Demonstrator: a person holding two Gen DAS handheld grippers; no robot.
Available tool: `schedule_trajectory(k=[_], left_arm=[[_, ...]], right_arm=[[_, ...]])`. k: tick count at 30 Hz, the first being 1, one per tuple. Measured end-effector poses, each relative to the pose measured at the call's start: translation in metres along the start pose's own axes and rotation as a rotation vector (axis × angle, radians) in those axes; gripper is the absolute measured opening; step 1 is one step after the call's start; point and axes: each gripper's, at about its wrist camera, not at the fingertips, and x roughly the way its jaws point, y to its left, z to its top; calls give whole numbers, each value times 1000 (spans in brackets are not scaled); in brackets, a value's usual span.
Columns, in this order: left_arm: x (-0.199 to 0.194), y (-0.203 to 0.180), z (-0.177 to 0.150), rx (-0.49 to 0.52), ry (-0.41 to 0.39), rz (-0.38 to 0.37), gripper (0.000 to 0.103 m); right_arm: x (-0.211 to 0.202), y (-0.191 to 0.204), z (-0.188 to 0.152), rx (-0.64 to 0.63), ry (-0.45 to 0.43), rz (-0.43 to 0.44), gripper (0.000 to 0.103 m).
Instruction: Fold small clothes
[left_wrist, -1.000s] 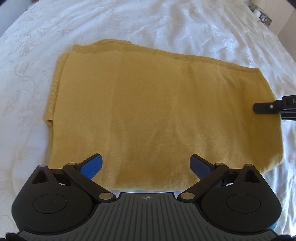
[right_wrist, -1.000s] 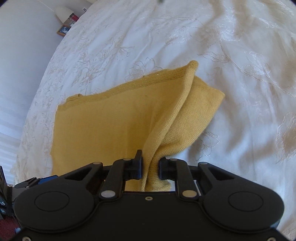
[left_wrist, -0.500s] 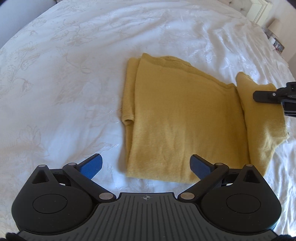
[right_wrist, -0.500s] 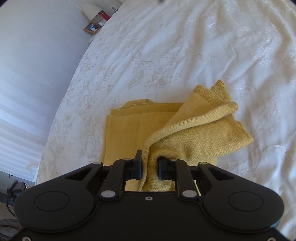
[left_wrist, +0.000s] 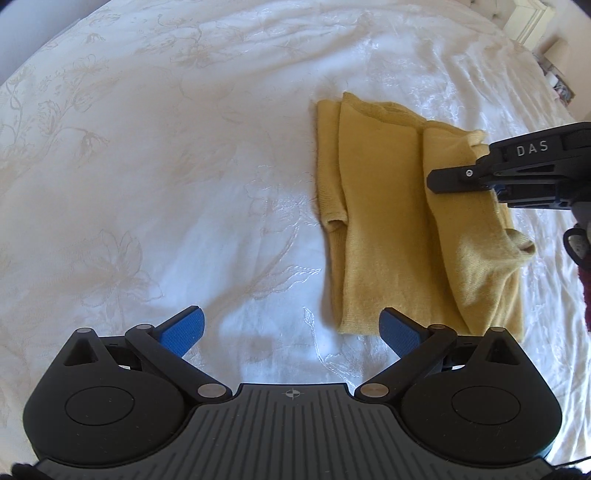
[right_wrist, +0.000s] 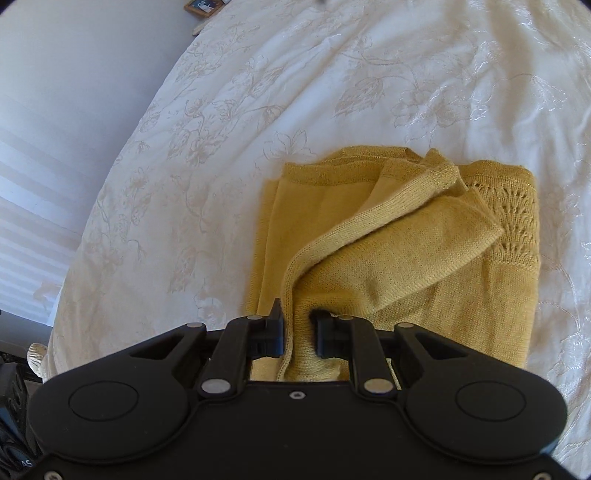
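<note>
A mustard-yellow knit sweater (left_wrist: 384, 221) lies partly folded on the white embroidered bedspread (left_wrist: 147, 166). My right gripper (right_wrist: 298, 326) is shut on the sweater's ribbed edge (right_wrist: 291, 332) and holds that flap lifted and folded over the rest of the sweater (right_wrist: 424, 258). In the left wrist view the right gripper (left_wrist: 491, 184) reaches in from the right above the folded-over layer. My left gripper (left_wrist: 291, 328) hangs open over bare bedspread, left of the sweater's near corner, with nothing between its blue pads (left_wrist: 183, 332).
The bed's edge curves along the left of the right wrist view, with a pale wall (right_wrist: 74, 92) beyond. A framed picture (right_wrist: 203, 4) sits at the far top. Furniture (left_wrist: 528, 22) stands past the bed at top right in the left wrist view.
My right gripper carried the sweater's edge across, folding the flap over the body. My left gripper drew off to the left, from above the sweater to the bare bedspread beside it.
</note>
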Motion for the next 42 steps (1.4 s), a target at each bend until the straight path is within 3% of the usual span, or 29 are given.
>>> schedule_trajectory(k=[6,9,13,18,24,31,34,42], left_arm=[[3,4,2,0,9,-6,102],[4,4,2,-6,10,-11,102],[1,3,4,0,4,-10,102],[-6,-3,10,33,-15,-13,102],[-1,-21,36,86,-52,-41,102],[25,-51,80,125,-95,-55,102],[44,-56,97,120,-98,-45,102],[101,-60,130,137,-55,-2,103]], right_arm=[[27,18,-2,-25,39,-23,26],[36,23,-1,-18,50,-14,33],[34,18,-1,36,31,107,55],[0,10,-2,35,-56,168,56],[-41,-26,-8,45,-156,71,58],[-52,-51,-9,49,-181,-4,66],[-53,-53,-8,40,-199,-12,79],[-47,-48,1,-45,-215,-35,97]])
